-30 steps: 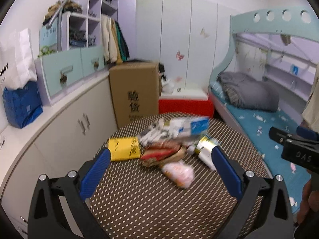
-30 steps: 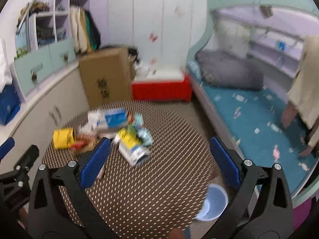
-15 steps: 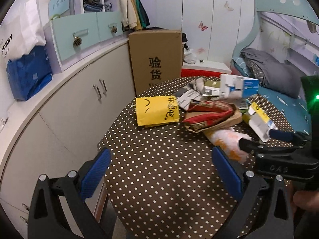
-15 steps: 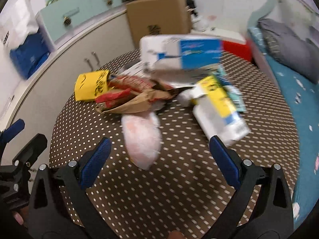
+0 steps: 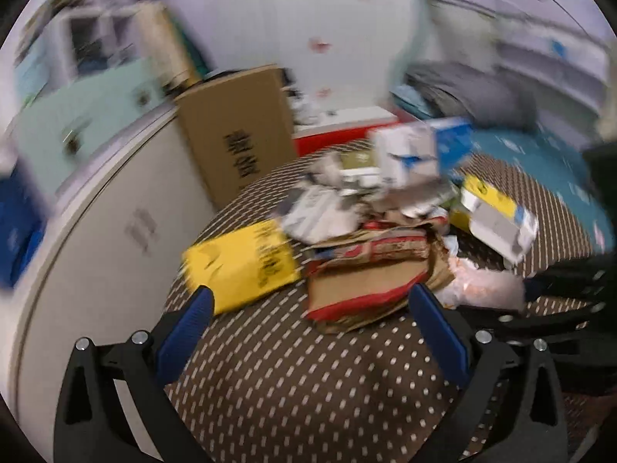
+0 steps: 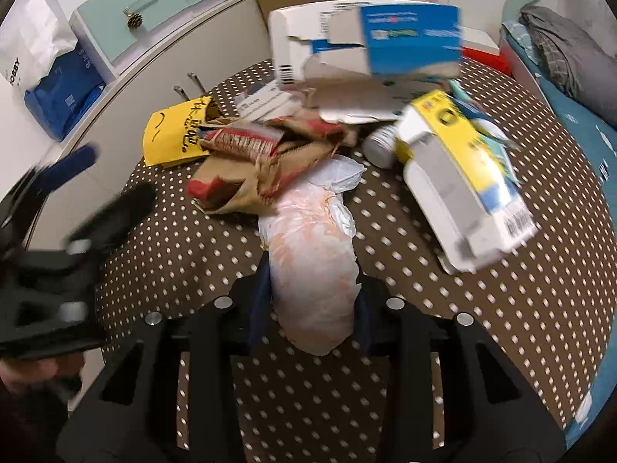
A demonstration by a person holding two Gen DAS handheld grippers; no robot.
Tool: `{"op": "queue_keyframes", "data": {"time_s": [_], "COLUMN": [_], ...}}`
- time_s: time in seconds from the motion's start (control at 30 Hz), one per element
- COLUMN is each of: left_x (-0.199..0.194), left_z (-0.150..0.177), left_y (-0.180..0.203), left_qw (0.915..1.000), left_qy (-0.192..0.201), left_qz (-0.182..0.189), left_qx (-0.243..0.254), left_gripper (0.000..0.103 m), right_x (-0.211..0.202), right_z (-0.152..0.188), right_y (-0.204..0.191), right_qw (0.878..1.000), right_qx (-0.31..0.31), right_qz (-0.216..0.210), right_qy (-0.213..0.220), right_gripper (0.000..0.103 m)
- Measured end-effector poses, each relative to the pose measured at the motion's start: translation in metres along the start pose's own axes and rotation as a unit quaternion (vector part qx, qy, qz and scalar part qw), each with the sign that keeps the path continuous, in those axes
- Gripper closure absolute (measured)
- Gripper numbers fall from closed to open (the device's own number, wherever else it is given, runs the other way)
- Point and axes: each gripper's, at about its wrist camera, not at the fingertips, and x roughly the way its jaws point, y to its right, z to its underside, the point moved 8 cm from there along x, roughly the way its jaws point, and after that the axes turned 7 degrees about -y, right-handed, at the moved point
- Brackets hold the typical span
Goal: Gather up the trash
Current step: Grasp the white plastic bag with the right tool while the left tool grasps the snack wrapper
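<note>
A heap of trash lies on a round brown dotted table. My right gripper is shut on a pink-and-white plastic bag, which also shows in the left wrist view. My left gripper is open and empty, just in front of a yellow packet and a torn brown and red paper bag. The same packet and paper bag show in the right wrist view. A white and blue box and a yellow and white carton lie further back.
A large cardboard box stands behind the table beside white cupboards. A red and white case is on the floor. A bed with a grey blanket is to the right. A blue bag sits on the counter.
My right gripper has moved forward and shut on the pink-and-white bag. My left gripper has swung towards the yellow packet and paper bag; its view is blurred by motion.
</note>
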Motion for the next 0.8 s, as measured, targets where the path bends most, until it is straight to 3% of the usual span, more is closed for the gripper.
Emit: {"op": "queue_keyframes", "data": {"time_s": [0.17,0.27,0.37,0.47,0.53,0.6,0.7,0.73,0.8], "left_x": [0.022,0.021,0.027,0.041,0.045,0.047,0.044,0.042,0.037], "left_z": [-0.001,0.001,0.008,0.008,0.006,0.003,-0.001,-0.002,-0.003], "left_y": [0.028,0.045,0.064,0.071,0.073,0.073,0.070,0.069,0.062], "left_qw": [0.9935,0.9867,0.9723,0.9602,0.9565,0.9578,0.9629,0.9662,0.9743], "left_qy": [-0.006,0.003,0.004,0.000,-0.002,-0.009,-0.013,-0.018,-0.025], "left_qz": [-0.018,-0.004,-0.023,-0.064,-0.069,-0.057,-0.049,-0.032,-0.019], "left_qx": [0.112,0.162,0.233,0.272,0.284,0.281,0.265,0.255,0.223], "left_gripper": [0.004,0.004,0.004,0.004,0.007,0.022,0.033,0.055,0.055], "right_x": [-0.013,-0.025,-0.033,-0.042,-0.047,-0.054,-0.060,-0.061,-0.068], "right_z": [0.011,0.019,0.024,0.030,0.032,0.036,0.039,0.040,0.044], "right_y": [0.020,0.029,0.036,0.045,0.049,0.053,0.054,0.053,0.053], "right_qw": [1.000,0.999,0.999,0.998,0.998,0.998,0.997,0.997,0.997], "right_qx": [0.017,0.031,0.043,0.053,0.057,0.059,0.064,0.064,0.065], "right_qz": [0.019,0.013,0.017,0.020,0.018,0.018,0.013,0.010,0.003], "right_qy": [0.002,0.007,0.014,0.020,0.024,0.029,0.034,0.035,0.041], "right_gripper": [0.067,0.067,0.067,0.067,0.067,0.067,0.067,0.067,0.067]}}
